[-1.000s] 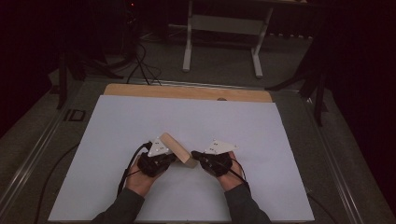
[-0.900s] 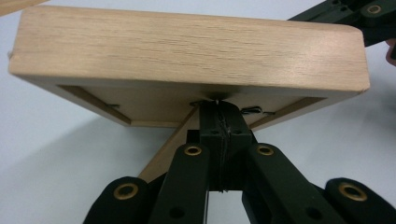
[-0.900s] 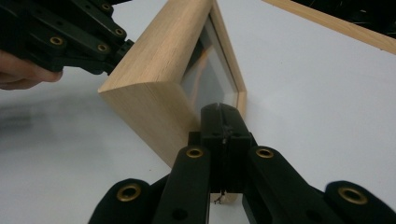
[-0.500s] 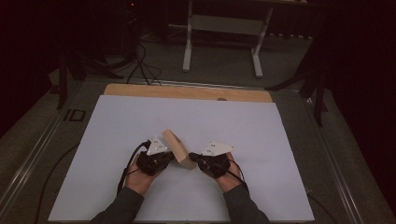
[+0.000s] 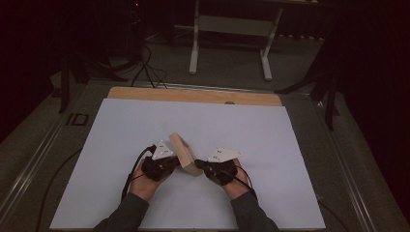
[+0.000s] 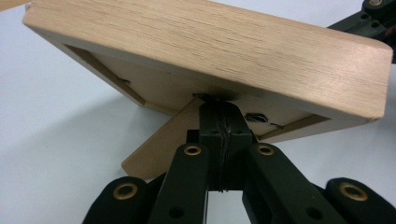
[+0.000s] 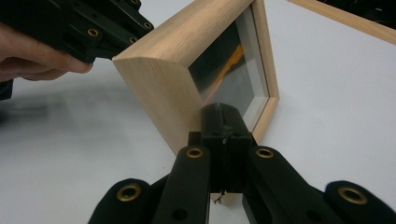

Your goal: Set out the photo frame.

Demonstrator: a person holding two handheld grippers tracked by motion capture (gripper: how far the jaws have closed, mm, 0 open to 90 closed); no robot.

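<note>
A wooden frame (image 5: 184,154) stands tilted on the surface (image 5: 121,130). Left gripper (image 6: 219,135) behind it and right gripper (image 7: 222,135) before it steady it, fingers together.

Picture behind the wooden frame (image 7: 196,70) glass dim and unreadable apart from an orange streak, frame's upper edge cut off in the right gripper view, small metal fitting (image 6: 256,117) on its back half hidden behind the left gripper (image 6: 219,112) tips.
</note>
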